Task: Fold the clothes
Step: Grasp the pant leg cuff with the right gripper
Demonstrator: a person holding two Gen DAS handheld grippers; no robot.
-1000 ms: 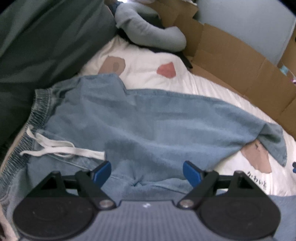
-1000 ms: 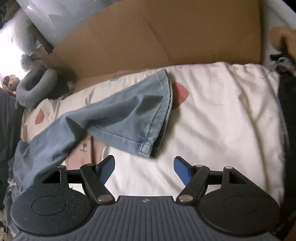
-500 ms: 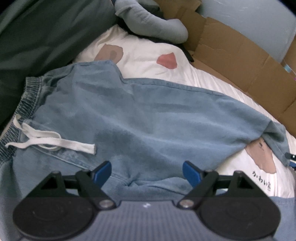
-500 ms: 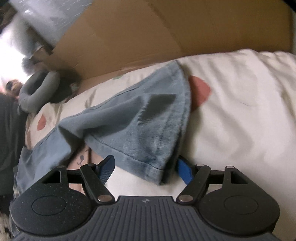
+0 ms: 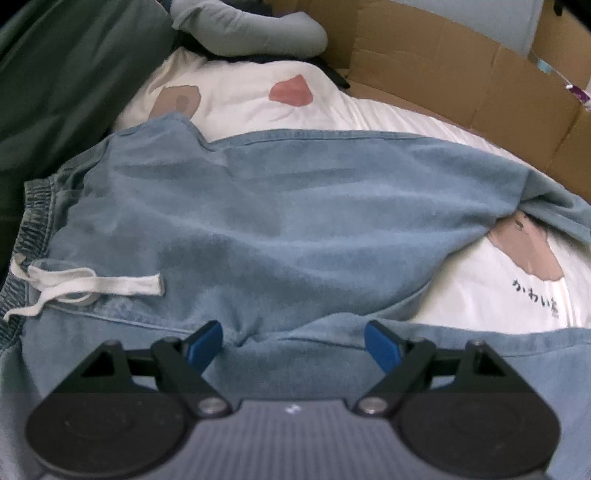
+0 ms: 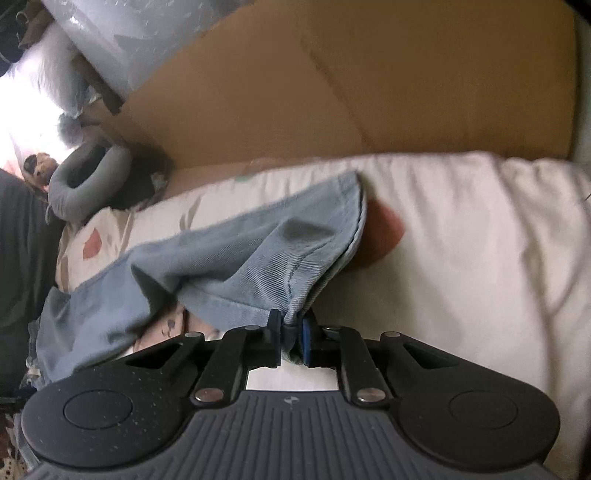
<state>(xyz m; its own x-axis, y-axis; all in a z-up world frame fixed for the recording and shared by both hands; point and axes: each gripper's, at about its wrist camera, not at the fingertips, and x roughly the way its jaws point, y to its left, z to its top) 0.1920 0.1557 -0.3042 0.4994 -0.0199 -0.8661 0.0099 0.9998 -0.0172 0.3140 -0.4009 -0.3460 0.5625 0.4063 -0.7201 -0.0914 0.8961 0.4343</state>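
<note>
Light blue denim trousers (image 5: 280,221) lie spread across a white printed bedsheet (image 5: 498,291), the elastic waistband with its white drawstring (image 5: 85,284) at the left. My left gripper (image 5: 293,341) hovers open just above the crotch seam, nothing between its blue pads. In the right wrist view the far trouser leg (image 6: 266,258) ends in a hem, and my right gripper (image 6: 290,334) is shut on that hem's near corner. The cloth there bunches up and lifts off the sheet (image 6: 461,251).
Brown cardboard sheets (image 5: 461,77) (image 6: 332,85) stand along the far edge of the bed. A grey neck pillow (image 5: 251,29) (image 6: 81,181) lies at the head end. A dark green cover (image 5: 62,74) is piled at the left.
My right gripper moved forward onto the leg hem and shut on it; it was open a second ago. The left gripper drifted slightly over the trousers and stays open.
</note>
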